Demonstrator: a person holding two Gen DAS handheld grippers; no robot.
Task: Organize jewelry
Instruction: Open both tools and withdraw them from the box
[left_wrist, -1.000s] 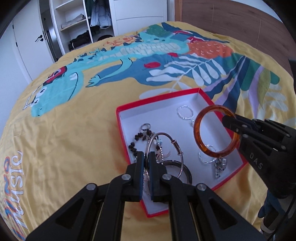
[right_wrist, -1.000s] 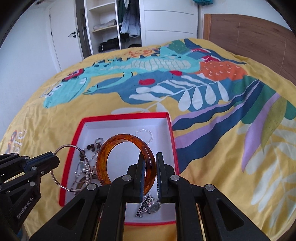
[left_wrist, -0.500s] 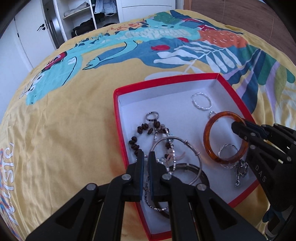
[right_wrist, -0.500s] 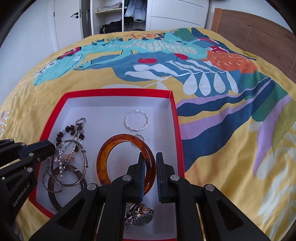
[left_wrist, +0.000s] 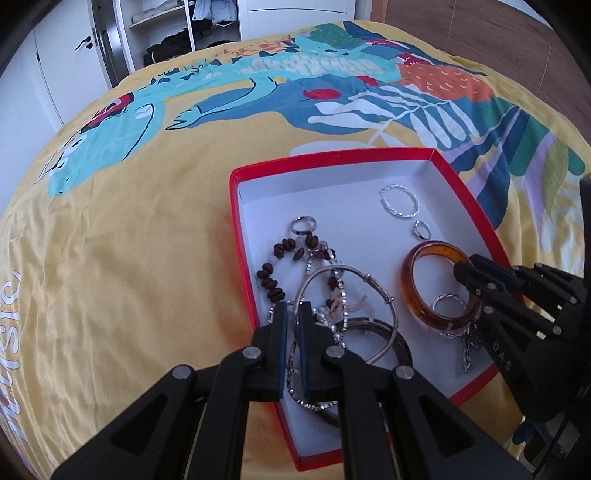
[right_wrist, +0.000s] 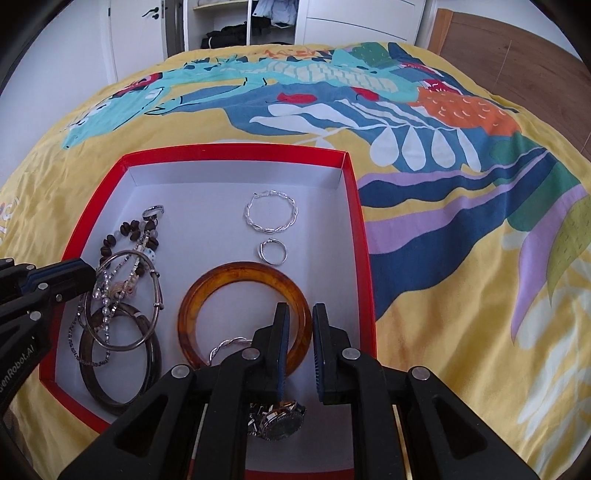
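The red box (right_wrist: 360, 236) is sitting on the yellow patterned bedspread (right_wrist: 461, 295) with the jewelry lying inside it. The left gripper (left_wrist: 291, 325) is pinching the rim of the thin silver bangle (left_wrist: 388, 306), its fingers set to a narrow gap; the bangle is resting over the bead bracelet (left_wrist: 273, 284) and the dark bangle (right_wrist: 96, 384). The right gripper (right_wrist: 298, 328) is straddling the rim of the amber bangle (right_wrist: 236, 275), and whether the fingers are gripping or slightly apart cannot be told. A twisted silver bracelet (right_wrist: 271, 216), a ring (right_wrist: 273, 252) and a watch (right_wrist: 282, 422) are lying nearby.
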